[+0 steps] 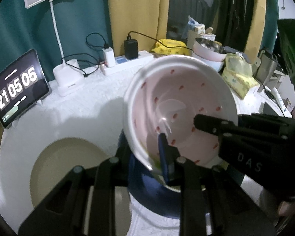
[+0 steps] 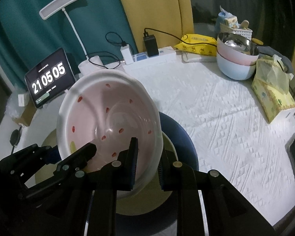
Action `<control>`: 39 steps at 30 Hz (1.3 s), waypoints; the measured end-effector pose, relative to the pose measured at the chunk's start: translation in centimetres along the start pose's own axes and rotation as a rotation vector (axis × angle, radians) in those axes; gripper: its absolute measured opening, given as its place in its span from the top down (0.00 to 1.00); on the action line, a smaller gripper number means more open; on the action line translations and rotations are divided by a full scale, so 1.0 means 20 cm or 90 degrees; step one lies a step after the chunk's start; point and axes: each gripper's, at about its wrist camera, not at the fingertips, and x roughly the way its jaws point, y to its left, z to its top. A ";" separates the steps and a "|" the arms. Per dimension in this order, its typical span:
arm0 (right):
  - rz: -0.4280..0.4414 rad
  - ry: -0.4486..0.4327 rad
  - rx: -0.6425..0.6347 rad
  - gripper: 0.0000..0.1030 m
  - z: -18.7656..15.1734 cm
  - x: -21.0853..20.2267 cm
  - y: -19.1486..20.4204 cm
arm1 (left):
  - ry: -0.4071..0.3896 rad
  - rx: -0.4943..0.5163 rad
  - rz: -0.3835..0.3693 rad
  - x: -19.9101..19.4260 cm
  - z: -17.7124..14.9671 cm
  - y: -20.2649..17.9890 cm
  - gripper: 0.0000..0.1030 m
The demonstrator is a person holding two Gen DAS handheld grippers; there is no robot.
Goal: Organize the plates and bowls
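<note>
A pink bowl (image 2: 108,125) with red specks and a white rim is held tilted in the air by both claws, its inside turned toward the cameras. In the right wrist view, the right claw (image 2: 146,163) is seen pinching the bowl's near right rim, one blue-padded finger inside the bowl and the other outside it. The left claw (image 1: 161,157) is pinched on the opposite rim, with one blue pad laid against the inner wall; in the right wrist view it (image 2: 55,155) is seen reaching in from the left. Directly beneath the bowl a dark blue plate (image 2: 184,137) is seen lying on the desk (image 2: 226,118), which is covered with a white textured cloth, and a beige plate (image 1: 68,157) is seen just beside it. Well apart, at the far right of the desk, a stack of bowls (image 2: 236,59) is seen standing, with a steel-lined one on top. A tablet (image 2: 49,78) showing a clock and a white lamp (image 1: 55,19) are placed at the back left.
</note>
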 end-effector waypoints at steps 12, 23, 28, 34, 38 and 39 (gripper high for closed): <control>-0.009 0.005 -0.013 0.81 -0.04 0.01 -0.01 | 0.013 0.008 0.000 0.03 -0.03 -0.03 0.77; -0.035 0.004 -0.042 0.80 -0.06 0.01 -0.01 | 0.020 0.013 0.009 0.02 -0.07 -0.01 0.76; -0.048 0.002 -0.057 0.78 -0.07 0.01 0.01 | 0.011 0.015 0.009 0.00 -0.07 0.00 0.76; -0.045 0.005 -0.052 0.78 -0.07 0.01 0.00 | -0.001 0.020 0.006 -0.03 -0.06 0.00 0.76; -0.062 0.003 -0.075 0.75 -0.08 0.00 0.03 | -0.002 0.019 0.005 -0.04 -0.07 0.01 0.76; -0.062 0.004 -0.081 0.73 -0.08 0.00 0.04 | -0.002 0.019 0.005 -0.04 -0.07 0.00 0.76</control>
